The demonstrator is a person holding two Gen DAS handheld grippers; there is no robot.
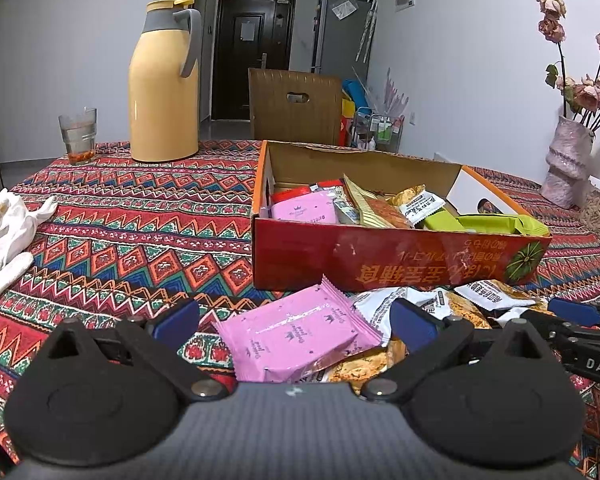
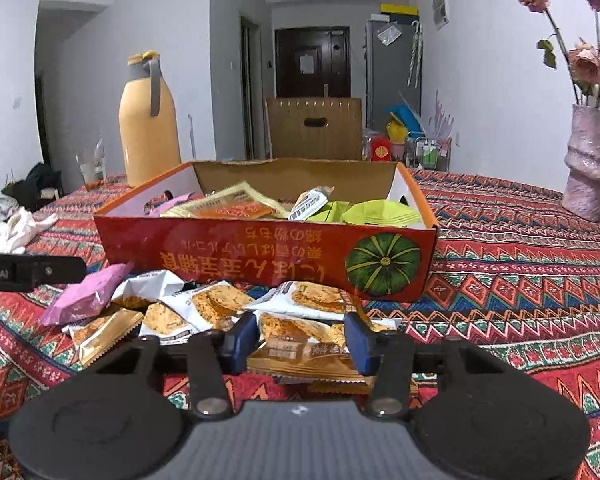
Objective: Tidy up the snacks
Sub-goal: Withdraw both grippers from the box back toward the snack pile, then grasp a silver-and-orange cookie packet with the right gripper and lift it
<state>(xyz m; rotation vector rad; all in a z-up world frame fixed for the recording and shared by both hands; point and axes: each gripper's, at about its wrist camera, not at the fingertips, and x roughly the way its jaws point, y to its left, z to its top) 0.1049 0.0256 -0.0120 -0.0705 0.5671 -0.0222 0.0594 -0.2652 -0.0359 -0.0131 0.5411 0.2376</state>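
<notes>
Right hand-held gripper point(image 2: 300, 338): pointed downward toward 12 o'clock, blue pads either side of a gold foil snack packet point(image 2: 304, 360) lying flat on the patterned desk point(image 2: 520, 280), long axis 9-to-3; contact uncertain. Left hand-held gripper point(image 1: 296, 320): jaws wide apart over a pink square wafer packet point(image 1: 296, 338). Red cardboard snack box point(image 2: 260, 256): at 12 o'clock, just beyond the loose pile.

A woven patterned tablecloth point(image 1: 140, 216) covers the table. On it sit a matt cardboard box point(image 2: 236, 252), glossy crinkled plastic snack wrappers point(image 2: 204, 304), a smooth yellow plastic jug point(image 1: 162, 92) and a clear glass tumbler point(image 1: 78, 134).
</notes>
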